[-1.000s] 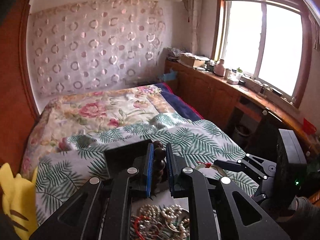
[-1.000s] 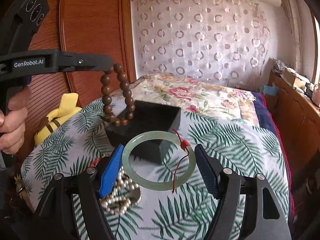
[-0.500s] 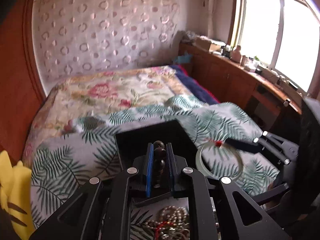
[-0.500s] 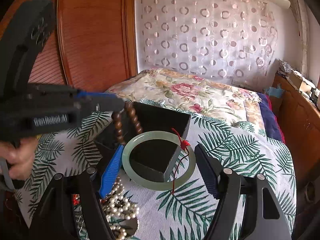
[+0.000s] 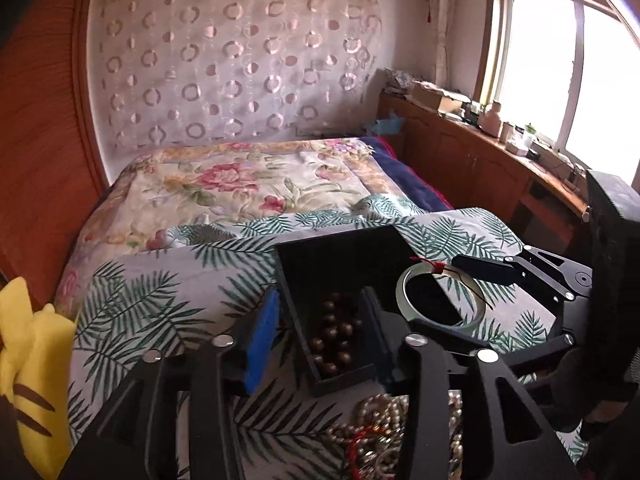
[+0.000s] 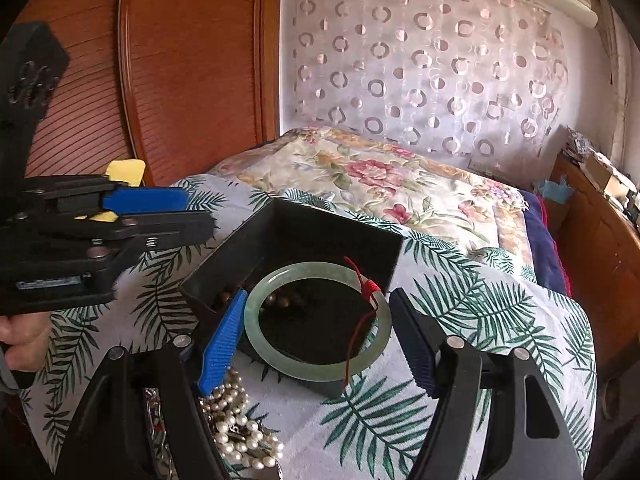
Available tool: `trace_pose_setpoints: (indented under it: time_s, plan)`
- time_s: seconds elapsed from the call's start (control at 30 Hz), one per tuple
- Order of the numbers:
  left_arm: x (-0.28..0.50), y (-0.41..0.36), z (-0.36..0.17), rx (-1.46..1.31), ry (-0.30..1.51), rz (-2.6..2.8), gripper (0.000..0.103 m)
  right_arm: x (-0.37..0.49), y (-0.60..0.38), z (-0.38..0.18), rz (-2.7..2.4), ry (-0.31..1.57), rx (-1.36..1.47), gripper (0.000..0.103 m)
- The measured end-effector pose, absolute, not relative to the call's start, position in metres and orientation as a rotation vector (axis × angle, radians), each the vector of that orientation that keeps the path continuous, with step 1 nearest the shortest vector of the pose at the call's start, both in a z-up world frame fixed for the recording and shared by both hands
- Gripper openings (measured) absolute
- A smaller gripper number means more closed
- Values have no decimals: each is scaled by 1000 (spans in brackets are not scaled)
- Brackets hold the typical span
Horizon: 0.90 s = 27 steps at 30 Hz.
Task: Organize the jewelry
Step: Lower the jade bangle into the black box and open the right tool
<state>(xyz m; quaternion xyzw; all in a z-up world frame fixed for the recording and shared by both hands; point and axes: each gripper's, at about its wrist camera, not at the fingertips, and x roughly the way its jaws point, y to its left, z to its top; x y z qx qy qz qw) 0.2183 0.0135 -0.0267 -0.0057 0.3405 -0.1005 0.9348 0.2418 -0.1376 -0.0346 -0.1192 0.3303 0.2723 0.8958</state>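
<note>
Across the lower half of both views a palm-leaf printed bedspread point(image 5: 168, 304) is spread, with a black rectangular jewelry box point(image 5: 340, 280) at its centre. Only in the left wrist view is the window, at upper right, seen; only in the right wrist view is the person's hand point(image 6: 20, 340), at the left edge, seen. A brown wooden bead bracelet point(image 5: 334, 332) is seen lying inside the box, between the widely parted fingers of the left gripper point(image 5: 320, 336), untouched by them. A pale green jade bangle with a red cord point(image 6: 318, 320) is held over the box's near corner by the right gripper point(image 6: 316, 336). A heap of pearl strands point(image 6: 240, 428) is seen at bottom left.
</note>
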Motion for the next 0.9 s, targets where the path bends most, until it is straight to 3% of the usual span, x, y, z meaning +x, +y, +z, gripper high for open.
trace_pose_setpoints:
  time_s: [0.03, 0.23, 0.3, 0.9]
  plan:
    - [216, 17, -26, -16, 688, -202, 60, 243, -135, -36, 564, 690, -252, 75]
    - [201, 31, -30, 2, 643, -178, 87, 248, -121, -43, 570, 703, -280, 75]
    - [197, 34, -33, 12, 637, -166, 92, 249, -117, -45, 571, 709, -286, 75]
    - [155, 44, -65, -3, 667, -179, 95, 238, -129, -40, 584, 704, -255, 79]
